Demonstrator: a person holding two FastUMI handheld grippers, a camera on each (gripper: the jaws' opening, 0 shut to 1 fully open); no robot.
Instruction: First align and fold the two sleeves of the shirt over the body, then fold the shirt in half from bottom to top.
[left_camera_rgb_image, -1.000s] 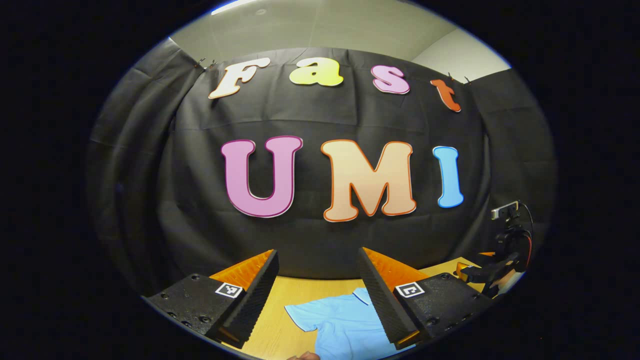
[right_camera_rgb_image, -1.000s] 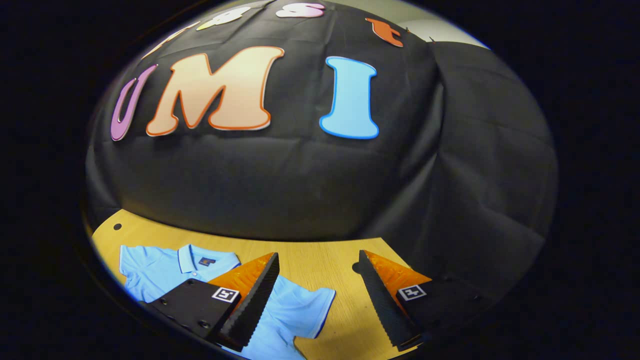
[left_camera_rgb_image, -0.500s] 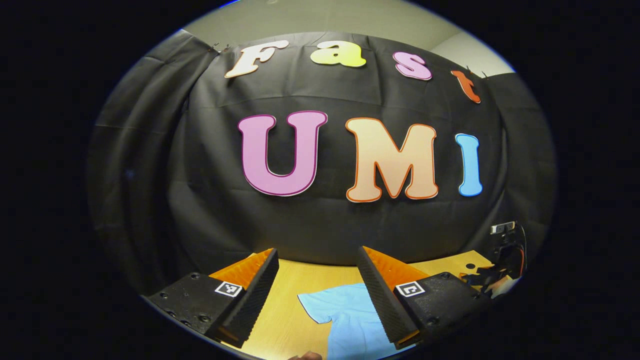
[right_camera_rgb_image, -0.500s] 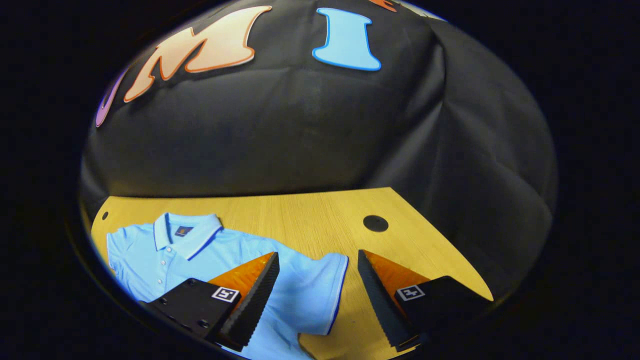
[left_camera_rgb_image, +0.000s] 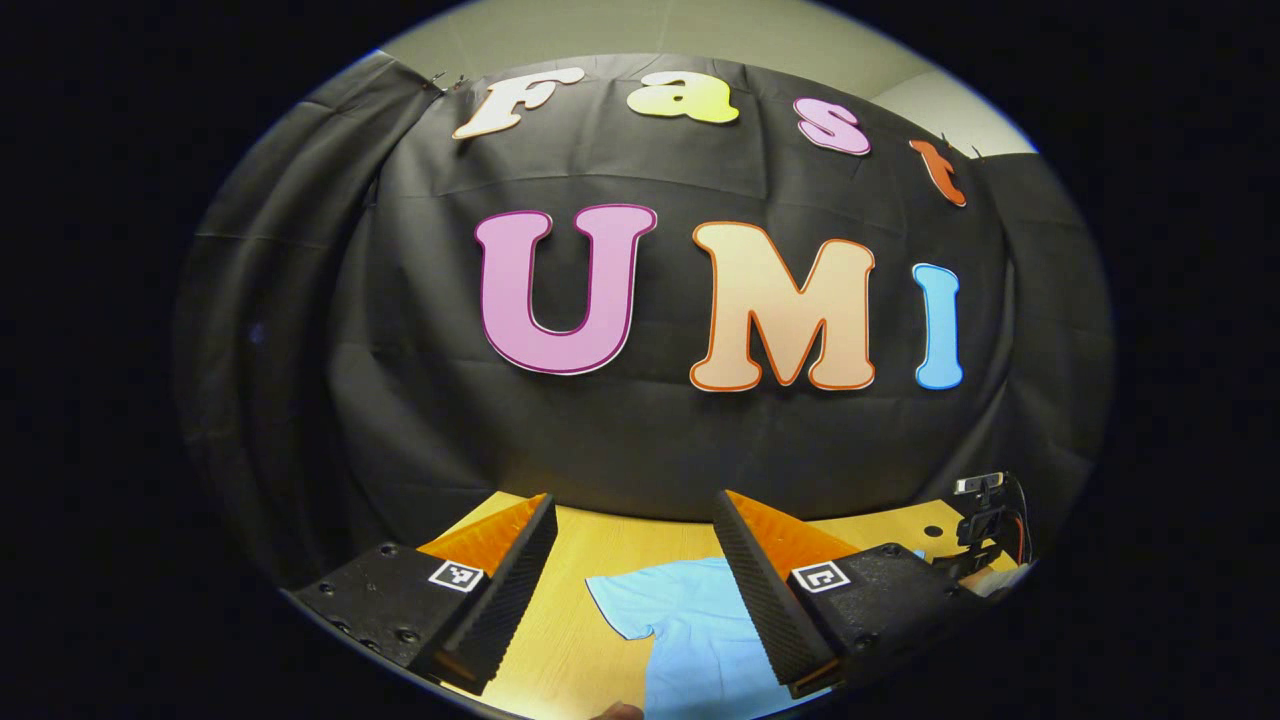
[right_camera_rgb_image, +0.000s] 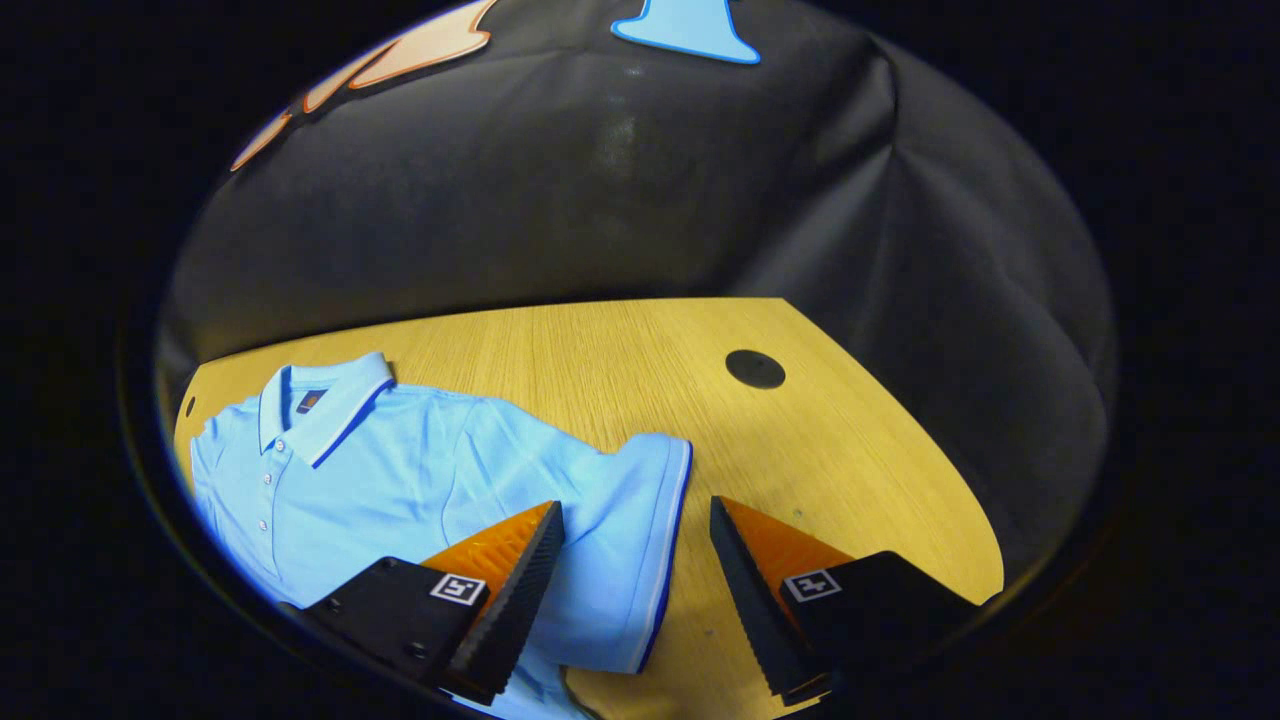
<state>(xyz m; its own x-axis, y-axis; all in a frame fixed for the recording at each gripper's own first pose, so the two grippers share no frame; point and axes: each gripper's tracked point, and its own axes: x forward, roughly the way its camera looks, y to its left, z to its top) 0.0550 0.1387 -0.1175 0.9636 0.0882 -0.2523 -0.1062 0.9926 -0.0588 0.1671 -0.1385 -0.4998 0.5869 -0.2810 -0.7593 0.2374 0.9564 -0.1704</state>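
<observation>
While both jaws are gaping empty, right gripper (right_camera_rgb_image: 630, 585) is straddling the light-blue polo shirt (right_camera_rgb_image: 400, 480)'s trimmed sleeve cuff (right_camera_rgb_image: 668, 545); left gripper (left_camera_rgb_image: 635, 590) is hovering over its own sleeve (left_camera_rgb_image: 650, 605) — I'm suggesting pinching cuffs squarely.

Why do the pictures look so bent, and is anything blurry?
Right gripper view: the table edge bows like a bowl, fisheye bending; the shirt is sharp and evenly lit. Left gripper view: the wall cloth bulges the same way; no blur there either.

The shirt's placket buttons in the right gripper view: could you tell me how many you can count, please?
3, in a line down the placket of the shirt, below the collar: near and. More may be hidden lower down.
</observation>
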